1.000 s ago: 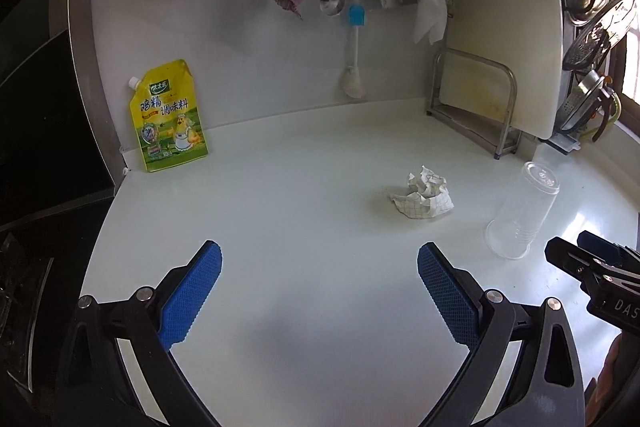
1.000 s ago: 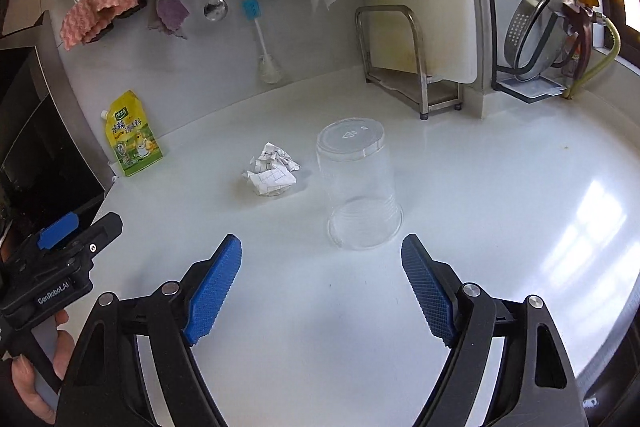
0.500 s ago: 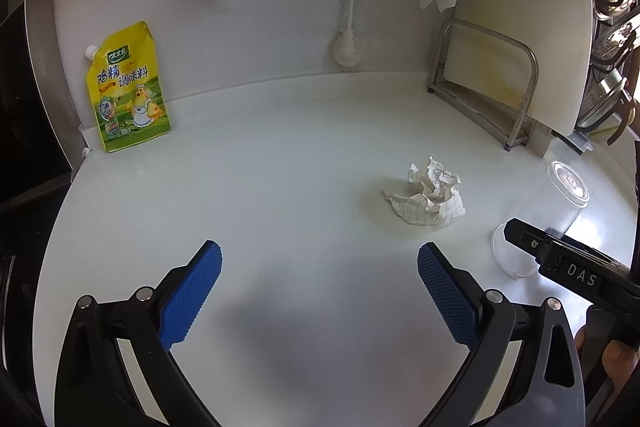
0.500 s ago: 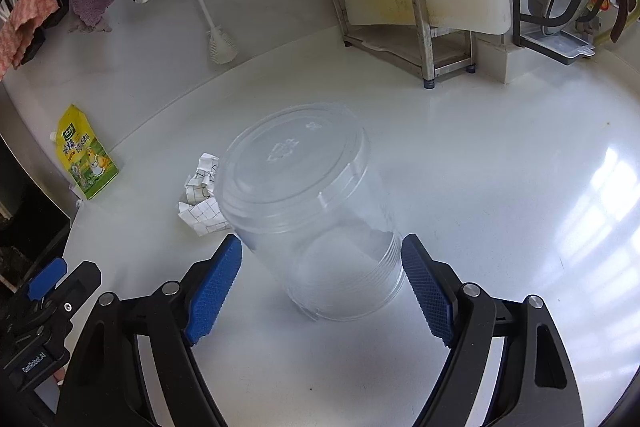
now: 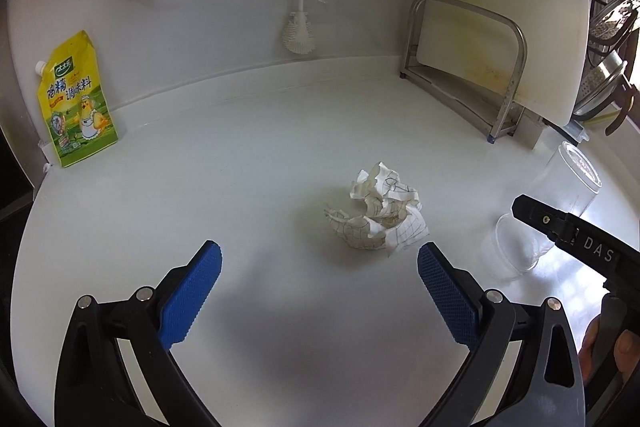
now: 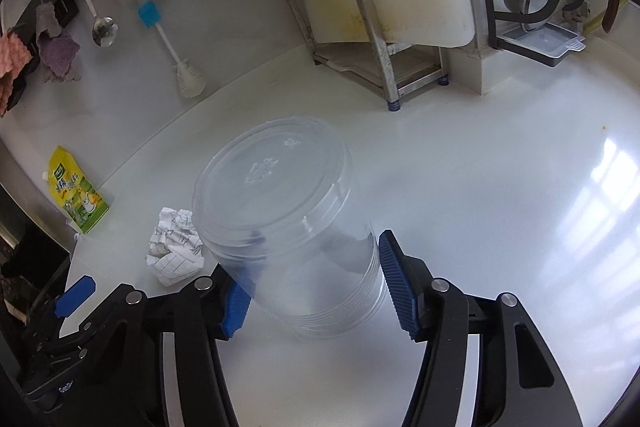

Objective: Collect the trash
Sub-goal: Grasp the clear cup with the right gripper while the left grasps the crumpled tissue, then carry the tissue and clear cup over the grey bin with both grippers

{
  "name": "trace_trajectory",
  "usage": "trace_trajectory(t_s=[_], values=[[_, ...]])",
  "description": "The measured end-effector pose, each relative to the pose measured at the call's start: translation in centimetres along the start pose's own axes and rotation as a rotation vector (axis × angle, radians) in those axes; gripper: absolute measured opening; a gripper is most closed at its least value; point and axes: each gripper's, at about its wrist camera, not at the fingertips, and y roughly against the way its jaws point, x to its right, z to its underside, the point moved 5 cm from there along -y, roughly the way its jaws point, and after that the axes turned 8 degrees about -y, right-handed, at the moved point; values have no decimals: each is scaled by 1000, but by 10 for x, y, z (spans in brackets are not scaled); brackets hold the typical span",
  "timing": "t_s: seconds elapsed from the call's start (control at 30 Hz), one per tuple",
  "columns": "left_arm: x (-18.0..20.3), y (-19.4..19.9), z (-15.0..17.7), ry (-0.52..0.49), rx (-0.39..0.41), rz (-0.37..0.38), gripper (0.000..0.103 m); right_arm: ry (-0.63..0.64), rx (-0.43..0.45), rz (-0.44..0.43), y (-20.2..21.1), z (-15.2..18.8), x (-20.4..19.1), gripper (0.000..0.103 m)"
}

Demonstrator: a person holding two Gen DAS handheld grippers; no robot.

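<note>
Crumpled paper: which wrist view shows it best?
Left wrist. The crumpled paper lies whole and unobstructed ahead of the open left gripper. In the right wrist view it sits small, partly behind the clear plastic cup.

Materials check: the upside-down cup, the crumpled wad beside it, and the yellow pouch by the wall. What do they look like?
Cup: thin clear plastic, glossy; the counter shows through it, and it has a moulded base mark and ridged rim.
Crumpled wad: paper, matte white with printed grid lines and sharp creases.
Yellow pouch: likely printed plastic film, faint sheen, with a white spout at one corner.
</note>
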Motion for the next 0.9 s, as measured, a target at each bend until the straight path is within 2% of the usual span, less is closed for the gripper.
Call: trace_trajectory(t_s=[0.13,0.3,0.43,0.5,0.53,0.6,0.63,0.77,0.9], values=[[15,-19,-9,-14,-36,15,97,-42,2,-10,1,-6,14,57],[20,-45,-19,-22,-70,-32,97,-46,-12,-22,0,-4,16,57],[20,-63,-22,-15,-126,-39,96,-48,-8,-27,2,-5,16,57],[22,-67,-22,-28,-141,-64,79,-50,-5,-28,3,-5,16,57],[23,-69,-21,-32,-153,-53,61,-49,-8,-29,3,-4,16,57],[22,-68,-21,-20,-147,-22,50,-43,-13,-29,2,-1,15,57],[22,-67,-20,-16,-144,-8,38,-35,-11,-26,3,1,13,57],[18,-44,-9,-20,-111,5,33,-8,-4,-44,12,10,6,57],[15,0,6,-56,-38,-13,33,24,26,-66,39,23,0,56]])
